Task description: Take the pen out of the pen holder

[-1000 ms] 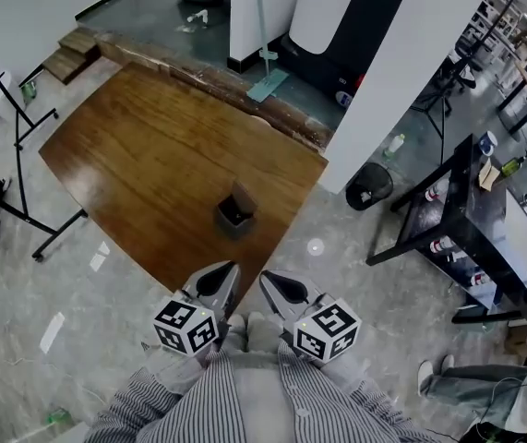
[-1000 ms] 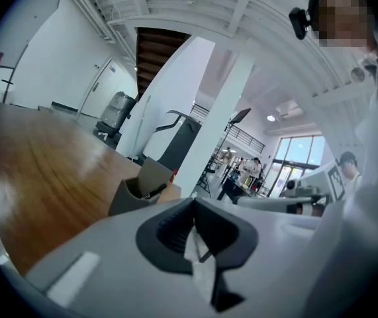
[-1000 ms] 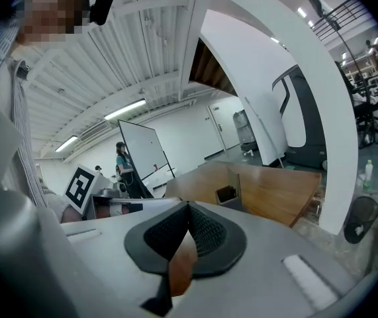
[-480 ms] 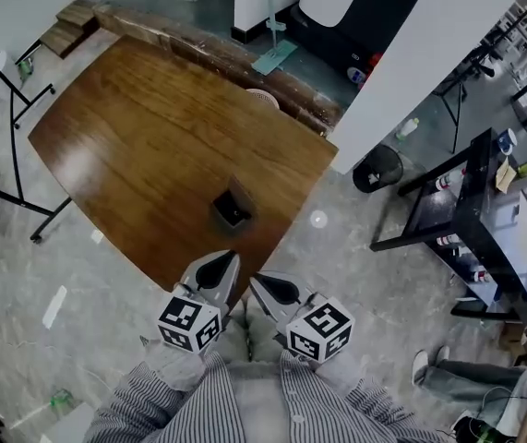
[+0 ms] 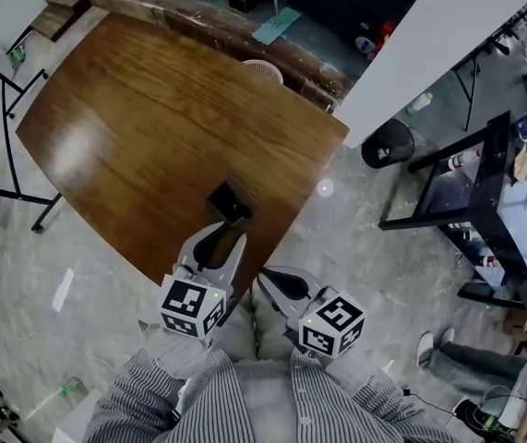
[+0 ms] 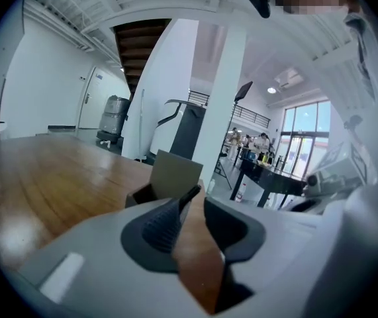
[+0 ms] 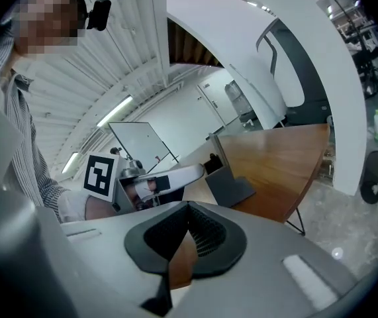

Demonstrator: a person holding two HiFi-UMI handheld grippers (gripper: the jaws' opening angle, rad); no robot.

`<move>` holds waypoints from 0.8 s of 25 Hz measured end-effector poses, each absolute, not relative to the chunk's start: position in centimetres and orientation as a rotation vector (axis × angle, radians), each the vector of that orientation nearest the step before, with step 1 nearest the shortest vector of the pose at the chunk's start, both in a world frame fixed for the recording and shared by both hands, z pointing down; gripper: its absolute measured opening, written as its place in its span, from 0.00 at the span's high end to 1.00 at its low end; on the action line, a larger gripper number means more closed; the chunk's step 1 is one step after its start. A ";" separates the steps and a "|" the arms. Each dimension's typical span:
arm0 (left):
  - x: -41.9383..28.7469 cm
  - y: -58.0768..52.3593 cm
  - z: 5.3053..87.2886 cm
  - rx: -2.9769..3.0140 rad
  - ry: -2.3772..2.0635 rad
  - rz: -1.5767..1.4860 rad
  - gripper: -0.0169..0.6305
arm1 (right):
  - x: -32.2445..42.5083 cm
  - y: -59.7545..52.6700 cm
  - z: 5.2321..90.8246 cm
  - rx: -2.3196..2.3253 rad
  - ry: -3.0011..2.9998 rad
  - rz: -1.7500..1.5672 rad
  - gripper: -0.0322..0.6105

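Note:
The dark square pen holder (image 5: 229, 203) stands on the brown wooden table (image 5: 134, 137) near its front edge. I cannot make out a pen inside it in the head view. My left gripper (image 5: 228, 236) reaches over the table edge, its tips just short of the holder. Its jaws have just been opening and stand open with nothing between them. In the left gripper view the holder (image 6: 174, 173) is right ahead of the left gripper (image 6: 198, 201). My right gripper (image 5: 269, 277) hangs off the table edge, shut and empty. The right gripper view shows its jaws (image 7: 189, 207) touching and the holder (image 7: 226, 181) further ahead.
A black waste bin (image 5: 388, 142) stands on the floor right of the table. A black shelf unit (image 5: 485, 201) with bottles is further right. A white pillar (image 5: 429, 44) rises beyond the table's far corner. A black stand (image 5: 0, 81) is at the left.
Both grippers have moved forward and down toward the table. The left one now reaches over the edge close to the holder, and its jaws have opened. The right one stays shut.

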State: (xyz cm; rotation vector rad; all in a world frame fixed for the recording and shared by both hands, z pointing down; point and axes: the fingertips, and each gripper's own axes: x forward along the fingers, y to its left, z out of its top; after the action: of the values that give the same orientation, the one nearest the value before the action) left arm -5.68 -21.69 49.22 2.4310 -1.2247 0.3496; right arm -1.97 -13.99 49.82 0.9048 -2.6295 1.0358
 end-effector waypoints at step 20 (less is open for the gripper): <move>-3.5 -24.4 50.3 2.643 -1.108 0.721 0.79 | 0.2 -14.1 51.4 0.989 -2.569 1.188 0.95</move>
State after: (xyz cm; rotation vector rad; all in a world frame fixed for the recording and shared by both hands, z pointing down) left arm -3.49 -24.39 50.34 2.6433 -1.1084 0.7213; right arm 0.17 -14.15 51.41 0.9888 -2.5692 1.1884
